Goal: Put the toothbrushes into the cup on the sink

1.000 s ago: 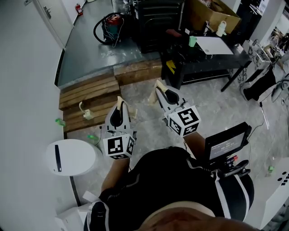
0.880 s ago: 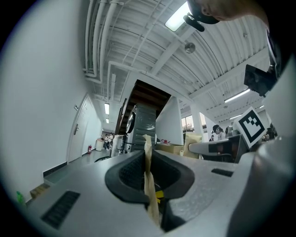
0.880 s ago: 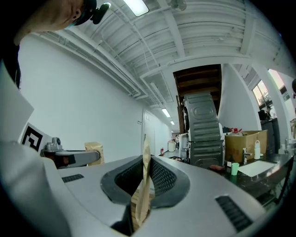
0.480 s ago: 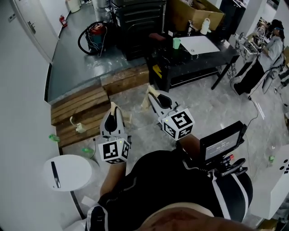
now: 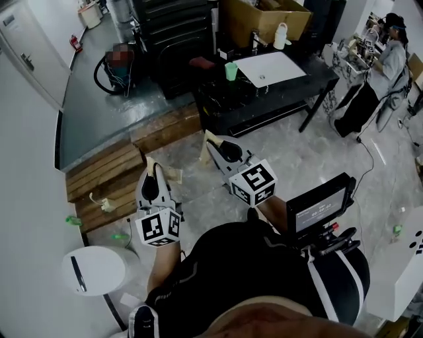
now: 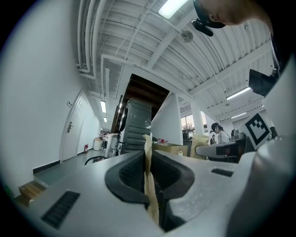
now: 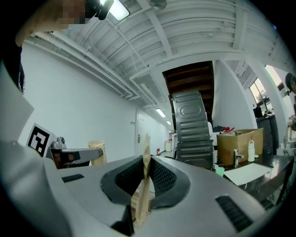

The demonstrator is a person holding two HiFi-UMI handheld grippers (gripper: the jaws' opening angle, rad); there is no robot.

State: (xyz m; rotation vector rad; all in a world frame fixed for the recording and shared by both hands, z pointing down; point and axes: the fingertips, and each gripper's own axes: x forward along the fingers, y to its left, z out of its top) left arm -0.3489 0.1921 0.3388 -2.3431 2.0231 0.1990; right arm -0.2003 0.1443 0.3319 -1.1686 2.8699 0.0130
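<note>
While clamped, left gripper (image 5: 151, 171) and right gripper (image 5: 214, 141) alike, on a tan toothbrush (image 6: 149, 185) each, treat as probably light, stiff; hold mid-handle

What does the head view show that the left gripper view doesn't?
Only the head view shows the sink, the green cup and the wooden steps. Only the left gripper view shows the ceiling lights and, close up, the jaws shut on a tan toothbrush. Both show the left gripper, the cardboard box and a person standing in the back.
</note>
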